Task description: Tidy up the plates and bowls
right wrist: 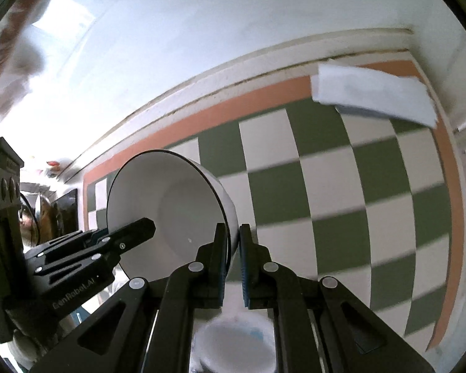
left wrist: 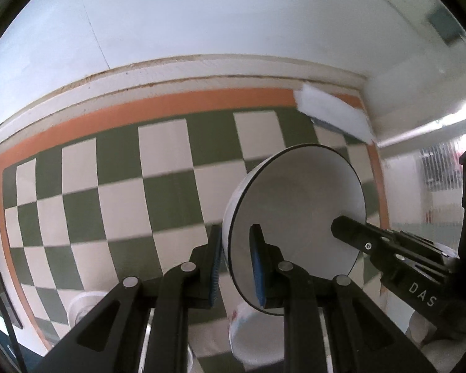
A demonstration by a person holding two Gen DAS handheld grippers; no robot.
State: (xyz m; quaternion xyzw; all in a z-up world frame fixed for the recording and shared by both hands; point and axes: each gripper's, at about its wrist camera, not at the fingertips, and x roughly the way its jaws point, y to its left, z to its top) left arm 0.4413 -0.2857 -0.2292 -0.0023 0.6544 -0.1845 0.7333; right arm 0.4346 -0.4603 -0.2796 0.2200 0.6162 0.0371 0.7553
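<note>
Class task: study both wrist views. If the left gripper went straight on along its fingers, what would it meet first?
The left gripper already straddles the rim of the white bowl, so its wall comes first. Beyond lies the checkered mat; depth is unclear.

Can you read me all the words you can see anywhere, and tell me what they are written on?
"DAS": white letters on the right gripper, seen from the left wrist camera.
"GenRobot.AI": faint letters on the left gripper, seen from the right wrist camera.
The white bowl they hold has no words.
</note>
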